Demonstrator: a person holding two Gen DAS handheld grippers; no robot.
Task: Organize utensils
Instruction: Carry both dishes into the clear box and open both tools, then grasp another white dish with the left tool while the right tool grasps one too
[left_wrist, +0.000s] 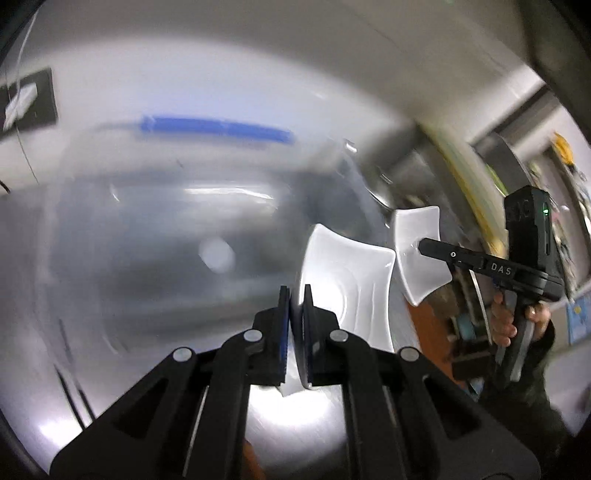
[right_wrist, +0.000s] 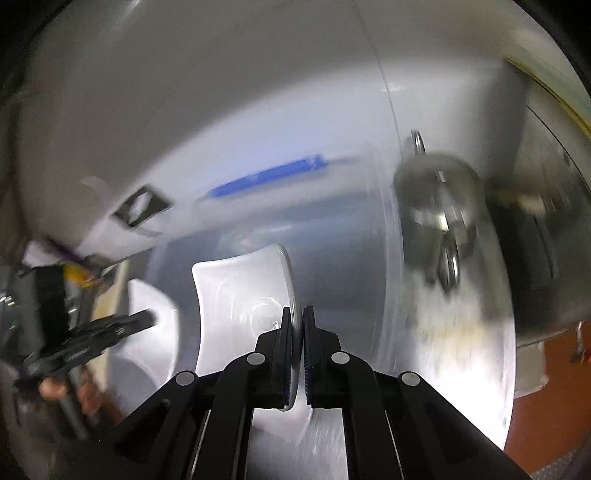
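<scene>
L gripper (left_wrist: 296, 295) fingers pinch rim of glossy white square plate (left_wrist: 351, 291) w/ curved edges, R gripper (right_wrist: 297, 321) clamps a like saucer (right_wrist: 240, 291), both held above blurred brushed-steel sink (left_wrist: 147, 240).

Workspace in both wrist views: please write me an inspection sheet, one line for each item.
Surface: shiny steel counter with a sink basin, blurred by motion.
Job's things: two white square plates, both lifted and held on edge; larger plate in the left claw, smaller plate in the right claw.
Clutter: metal pot on the counter; blue strip behind the basin.
Grippers: both claws shut on a plate rim; the plates look apart.
Cables: thin wire at the left edge, unclear.
Surroundings: pale wall; orange floor.
</scene>
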